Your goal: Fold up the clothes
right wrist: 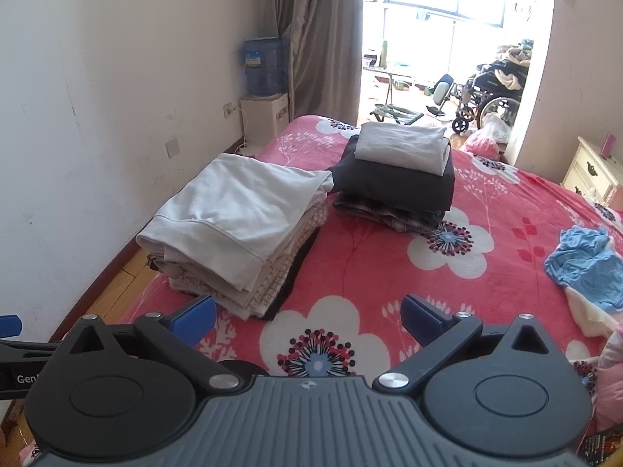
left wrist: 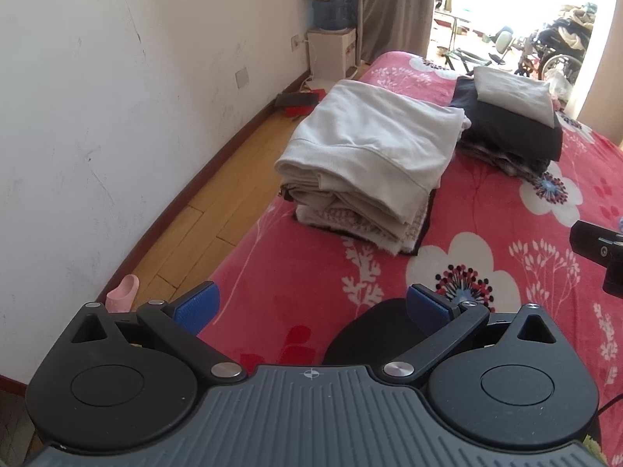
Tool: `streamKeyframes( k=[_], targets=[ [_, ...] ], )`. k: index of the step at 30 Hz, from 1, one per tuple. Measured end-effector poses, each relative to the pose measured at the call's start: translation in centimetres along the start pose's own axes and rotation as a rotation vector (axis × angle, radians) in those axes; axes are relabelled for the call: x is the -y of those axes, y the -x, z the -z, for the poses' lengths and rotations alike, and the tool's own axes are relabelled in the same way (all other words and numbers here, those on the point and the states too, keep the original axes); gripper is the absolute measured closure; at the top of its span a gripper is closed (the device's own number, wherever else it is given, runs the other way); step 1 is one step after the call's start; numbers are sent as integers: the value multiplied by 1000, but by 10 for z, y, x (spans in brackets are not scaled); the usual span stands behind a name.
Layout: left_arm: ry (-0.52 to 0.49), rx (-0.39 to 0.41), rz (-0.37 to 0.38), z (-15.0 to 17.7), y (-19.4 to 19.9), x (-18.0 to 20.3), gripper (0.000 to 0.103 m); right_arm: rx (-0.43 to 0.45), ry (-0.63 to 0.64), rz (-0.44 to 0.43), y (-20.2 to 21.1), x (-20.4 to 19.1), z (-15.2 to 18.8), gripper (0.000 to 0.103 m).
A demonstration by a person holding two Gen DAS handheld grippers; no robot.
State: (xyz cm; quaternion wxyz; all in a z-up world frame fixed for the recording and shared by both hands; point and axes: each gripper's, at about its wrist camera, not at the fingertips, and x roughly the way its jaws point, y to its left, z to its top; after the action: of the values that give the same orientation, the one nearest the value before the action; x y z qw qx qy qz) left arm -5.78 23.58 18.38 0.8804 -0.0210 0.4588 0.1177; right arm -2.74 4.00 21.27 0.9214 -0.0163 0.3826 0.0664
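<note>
- On the bed (right wrist: 486, 210), two folded stacks sit side by side: pale stack (right wrist: 237, 229), dark stack (right wrist: 397, 179).
- Both my tools hang spread and empty: left tool (left wrist: 311, 305), right tool (right wrist: 307, 313).
- Off to my right, a crumpled blue garment (right wrist: 588, 264) lies unfolded.
- It looks light, soft and floppy; I'd pinch an edge or a corner.

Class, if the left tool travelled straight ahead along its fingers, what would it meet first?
Probably the near stack of folded cream and beige clothes on the pink floral blanket. The open left tool holds nothing, though depth is hard to judge.
</note>
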Motion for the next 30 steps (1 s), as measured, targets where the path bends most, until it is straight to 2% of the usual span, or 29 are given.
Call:
streamKeyframes(
  k=[9, 30],
  targets=[
    [-13, -1, 14, 3, 3, 6, 0, -13, 16, 24, -1, -4, 2, 0],
    [-28, 28, 27, -13, 7, 15, 0, -37, 18, 53, 0, 1, -1, 0]
  ],
)
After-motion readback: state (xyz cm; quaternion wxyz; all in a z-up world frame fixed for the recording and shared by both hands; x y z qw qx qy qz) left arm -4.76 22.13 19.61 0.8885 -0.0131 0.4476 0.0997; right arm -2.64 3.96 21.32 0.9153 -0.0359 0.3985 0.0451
